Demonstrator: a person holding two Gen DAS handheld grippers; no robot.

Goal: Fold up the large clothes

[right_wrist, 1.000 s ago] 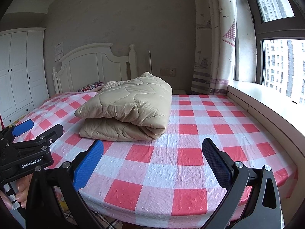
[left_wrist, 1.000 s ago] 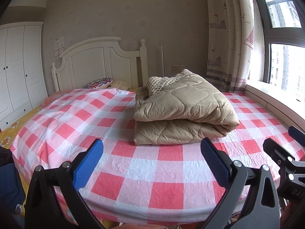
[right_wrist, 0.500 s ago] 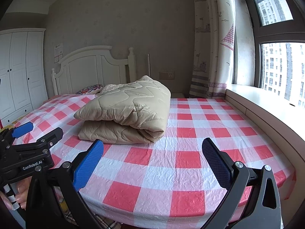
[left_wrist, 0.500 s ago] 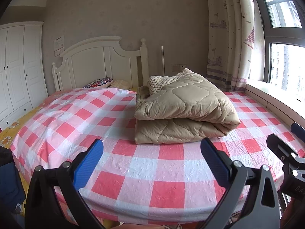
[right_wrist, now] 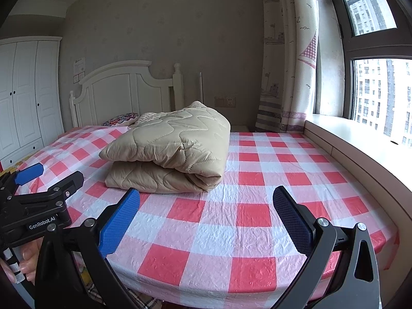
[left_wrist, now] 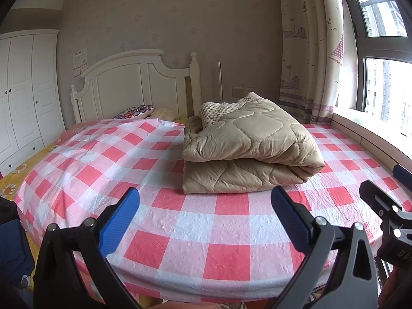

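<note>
A beige quilted garment (left_wrist: pixel 247 146) lies folded in a thick stack in the middle of the bed; it also shows in the right wrist view (right_wrist: pixel 170 154). My left gripper (left_wrist: pixel 206 206) is open and empty, held over the near edge of the bed, short of the garment. My right gripper (right_wrist: pixel 206 206) is open and empty too, beside it on the right. Each gripper shows at the edge of the other's view, the right one (left_wrist: pixel 386 206) and the left one (right_wrist: pixel 38 195).
The bed has a red-and-white checked cover (left_wrist: pixel 180 221) and a white headboard (left_wrist: pixel 134 87) with pillows (left_wrist: pixel 134 110). A white wardrobe (left_wrist: pixel 23 90) stands at the left. A curtain (right_wrist: pixel 291 64), window and sill (right_wrist: pixel 360 144) run along the right.
Both grippers have drawn back slightly and tilted up, so the bed and garment sit a little lower in view. The garment has not moved.
</note>
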